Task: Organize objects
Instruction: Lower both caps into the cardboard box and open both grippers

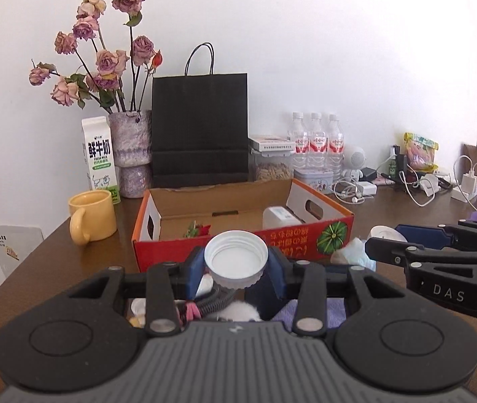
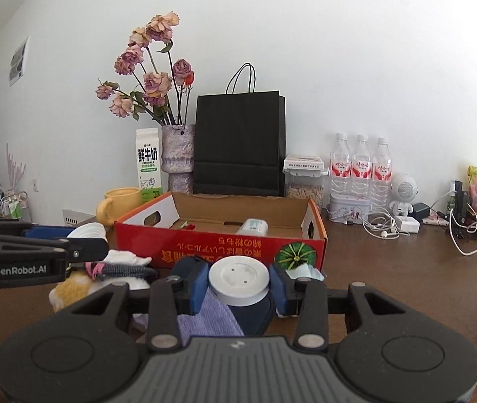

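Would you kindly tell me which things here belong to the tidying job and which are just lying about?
In the job: white cap, in the left hand-held gripper; white disc, in the right hand-held gripper; red box.
Lying about: mug, milk carton, black bag, water bottles.

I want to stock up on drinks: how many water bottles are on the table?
3, standing side by side at the back by the wall: left bottle, middle bottle, right bottle, behind a small tin. More could hide behind the black bag.
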{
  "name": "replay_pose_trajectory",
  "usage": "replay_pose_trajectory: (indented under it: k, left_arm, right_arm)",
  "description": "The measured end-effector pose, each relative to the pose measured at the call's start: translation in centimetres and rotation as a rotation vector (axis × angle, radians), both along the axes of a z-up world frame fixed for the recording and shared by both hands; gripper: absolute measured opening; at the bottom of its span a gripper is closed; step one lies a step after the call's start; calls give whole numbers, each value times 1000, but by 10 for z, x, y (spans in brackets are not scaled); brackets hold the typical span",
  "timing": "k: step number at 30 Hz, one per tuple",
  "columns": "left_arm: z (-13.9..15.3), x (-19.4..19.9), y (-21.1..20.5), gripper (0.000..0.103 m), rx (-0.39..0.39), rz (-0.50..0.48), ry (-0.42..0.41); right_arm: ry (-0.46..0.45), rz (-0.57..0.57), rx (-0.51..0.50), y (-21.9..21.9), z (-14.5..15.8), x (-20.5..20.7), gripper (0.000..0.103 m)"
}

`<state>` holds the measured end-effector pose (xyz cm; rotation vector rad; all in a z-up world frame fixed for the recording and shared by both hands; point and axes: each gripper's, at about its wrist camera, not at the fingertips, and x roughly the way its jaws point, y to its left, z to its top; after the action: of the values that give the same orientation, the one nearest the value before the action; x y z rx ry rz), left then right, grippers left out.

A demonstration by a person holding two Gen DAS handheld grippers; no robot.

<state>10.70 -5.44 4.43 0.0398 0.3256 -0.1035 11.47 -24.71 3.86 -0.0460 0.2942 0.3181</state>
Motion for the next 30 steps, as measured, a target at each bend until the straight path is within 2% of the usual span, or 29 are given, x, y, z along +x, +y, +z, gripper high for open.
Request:
replay_pose_trajectory:
  k: [5, 15, 24, 30]
  left_arm:
    - [17, 36, 2, 41, -13, 29, -28]
    - [34, 124, 21, 41, -68, 111, -13]
    - [22, 191, 38, 41, -94, 148, 70]
    - [5, 208, 43, 41, -80, 162, 150]
  right_arm:
    - [-33, 15, -8, 16, 18, 39, 38]
    - [-47, 57, -68, 60, 36, 134, 38]
    - [66, 83, -63, 87, 18, 214, 39]
    - [137, 101, -93, 95, 0, 232, 38]
